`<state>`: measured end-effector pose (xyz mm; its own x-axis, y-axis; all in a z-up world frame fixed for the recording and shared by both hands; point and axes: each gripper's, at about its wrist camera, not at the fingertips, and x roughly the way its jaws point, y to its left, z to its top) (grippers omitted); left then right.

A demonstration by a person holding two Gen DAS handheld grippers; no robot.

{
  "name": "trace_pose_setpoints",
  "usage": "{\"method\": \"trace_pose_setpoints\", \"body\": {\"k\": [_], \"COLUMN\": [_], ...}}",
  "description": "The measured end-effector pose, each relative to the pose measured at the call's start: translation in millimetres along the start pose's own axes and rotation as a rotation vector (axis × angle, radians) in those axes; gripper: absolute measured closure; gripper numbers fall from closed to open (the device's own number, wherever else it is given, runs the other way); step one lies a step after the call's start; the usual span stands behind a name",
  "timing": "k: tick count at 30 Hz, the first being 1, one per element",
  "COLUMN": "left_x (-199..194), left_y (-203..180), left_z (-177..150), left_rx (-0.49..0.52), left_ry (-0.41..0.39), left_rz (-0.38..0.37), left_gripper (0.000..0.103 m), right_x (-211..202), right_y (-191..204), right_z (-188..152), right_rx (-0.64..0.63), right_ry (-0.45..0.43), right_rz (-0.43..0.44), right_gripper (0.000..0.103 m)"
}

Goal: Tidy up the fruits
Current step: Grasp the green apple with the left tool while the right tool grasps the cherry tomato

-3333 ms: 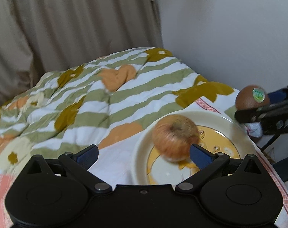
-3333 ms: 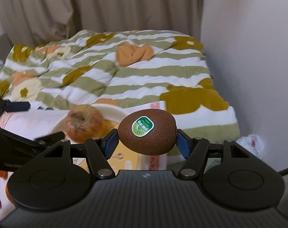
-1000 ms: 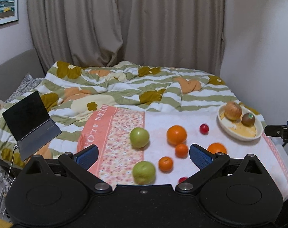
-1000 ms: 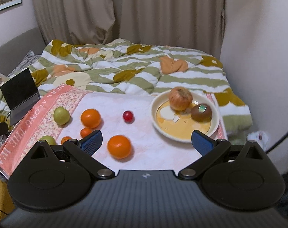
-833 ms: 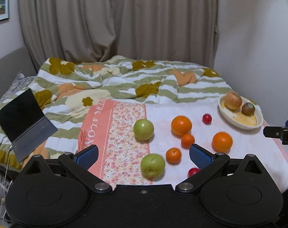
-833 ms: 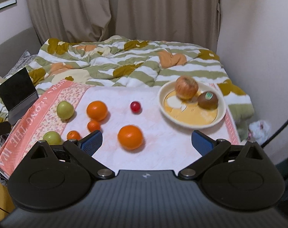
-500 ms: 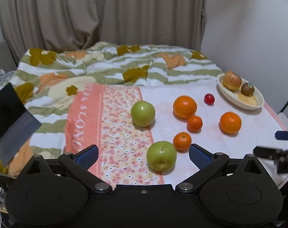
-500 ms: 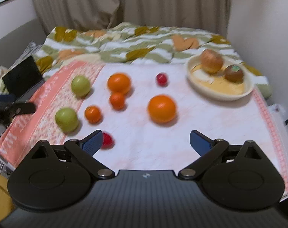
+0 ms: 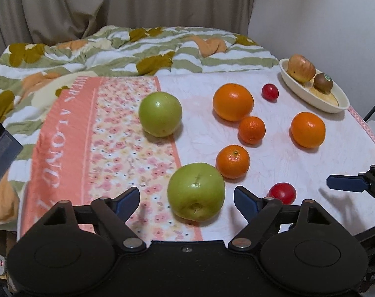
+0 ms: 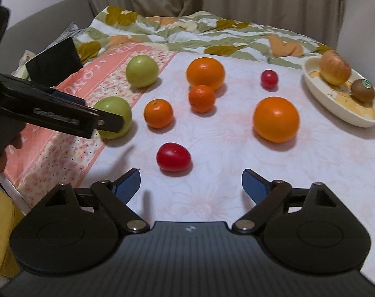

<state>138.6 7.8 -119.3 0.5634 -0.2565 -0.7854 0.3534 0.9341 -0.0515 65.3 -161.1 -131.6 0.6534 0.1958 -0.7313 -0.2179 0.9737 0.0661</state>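
Note:
My left gripper is open, its fingers either side of the near green apple. A second green apple lies further back. My right gripper is open and empty just before a red tomato. Two large oranges, two small mandarins and another small red tomato lie on the white cloth. A cream dish at the far right holds a yellow-red apple and a kiwi.
A green-striped quilt covers the bed behind the table. A dark laptop stands at the left. The cloth's pink flowered band runs along the left. The table's right edge is near the wall.
Both grippers have dropped lower and closer to the table. The left one now has the near green apple between its open fingers; the right one has neared the red tomato.

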Motion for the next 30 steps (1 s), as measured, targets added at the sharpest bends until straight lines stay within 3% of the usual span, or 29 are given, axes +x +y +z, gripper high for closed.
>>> {"method": "trace_pose_setpoints", "body": {"k": [2,4,6,11,19,21,22,30], "left_x": [4.3,7.6,9.7,8.6,3.4,2.0,1.1,-19.0], "left_y": [-0.7,-1.4,-1.1,-3.4,4.8,5.9,6.3,9.9], "left_z": [0.4,0.8,0.6,-0.2,-5.5,-6.9,-7.5,-12.8], "left_rx": [-0.006,-0.011,-0.018,-0.005,-0.027,-0.032,-0.035,-0.070], "left_ry": [0.005,0.014,0.019,0.020,0.020,0.018,0.016,-0.007], "left_rz": [-0.003,-0.009,-0.036,-0.034,-0.018,-0.014,-0.011,-0.009], "left_gripper": [0.021,0.037,0.045,0.046,0.046,0.046,0.046,0.046], "right_x": [4.3,8.3,12.1,18.3,25.3,27.2,27.7,19.7], "right_y": [1.4,1.6,2.1,2.8,5.8,7.5,8.0,10.5], "right_z": [1.3,1.9,2.6,7.5,10.0,10.8,10.8,16.6], "right_rx": [-0.008,-0.016,-0.022,-0.037,-0.053,-0.060,-0.063,-0.074], "right_ry": [0.003,0.009,0.013,0.016,0.013,0.011,0.011,0.001], "right_rz": [0.009,0.022,0.033,0.044,0.051,0.051,0.054,0.056], "right_gripper": [0.003,0.010,0.014,0.025,0.034,0.042,0.053,0.053]}}
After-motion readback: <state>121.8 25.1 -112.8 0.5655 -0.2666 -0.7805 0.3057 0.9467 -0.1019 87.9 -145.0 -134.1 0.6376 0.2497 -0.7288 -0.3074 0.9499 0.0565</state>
